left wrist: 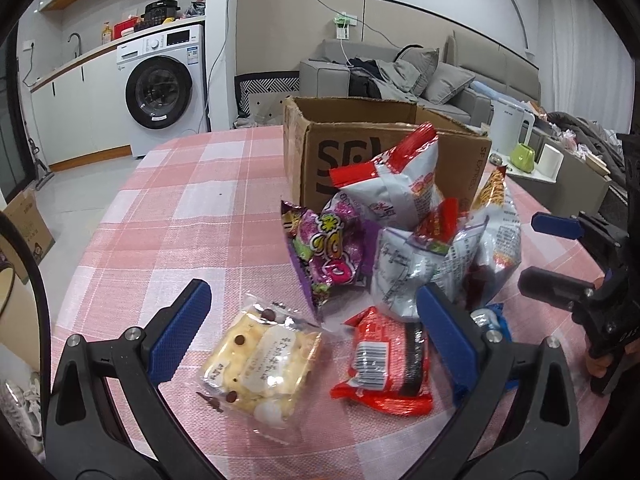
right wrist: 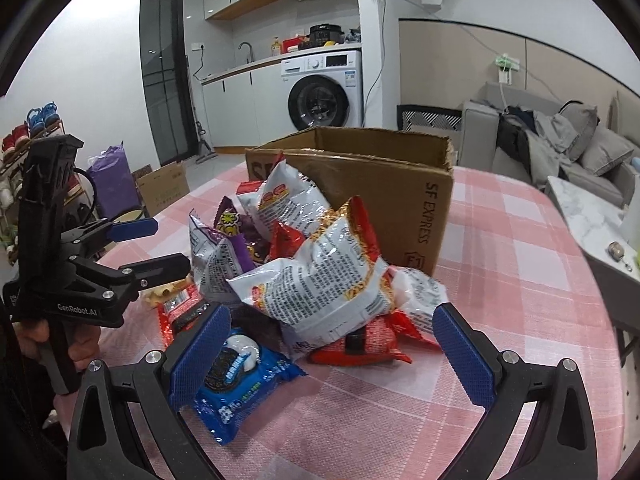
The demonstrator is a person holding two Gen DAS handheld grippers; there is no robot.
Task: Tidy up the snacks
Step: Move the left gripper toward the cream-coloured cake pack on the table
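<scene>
From your left wrist cam, the left gripper (left wrist: 316, 328) is spread wide and holding nothing, and the clear pastry pack (left wrist: 258, 364) lies right between the pads on the pink checked tablecloth (left wrist: 180, 216), long axis running roughly along your fingers, with the flat red packet (left wrist: 384, 364) just beside it under the right-hand pad. So the left hand is the nearer one for either of those. The heap of snack bags (left wrist: 420, 240) sits beyond, leaning against the cardboard box (left wrist: 320, 148). Over on the right wrist cam, the right gripper (right wrist: 332, 356) is also wide apart and empty, with the blue cookie pack (right wrist: 244, 380) just inside its left pad, lying diagonally, and the big silver-and-red bag (right wrist: 324, 284) dead ahead. The box is open at the top, but I can't really tell if anything's inside, since the rim hides the bottom from both views.
</scene>
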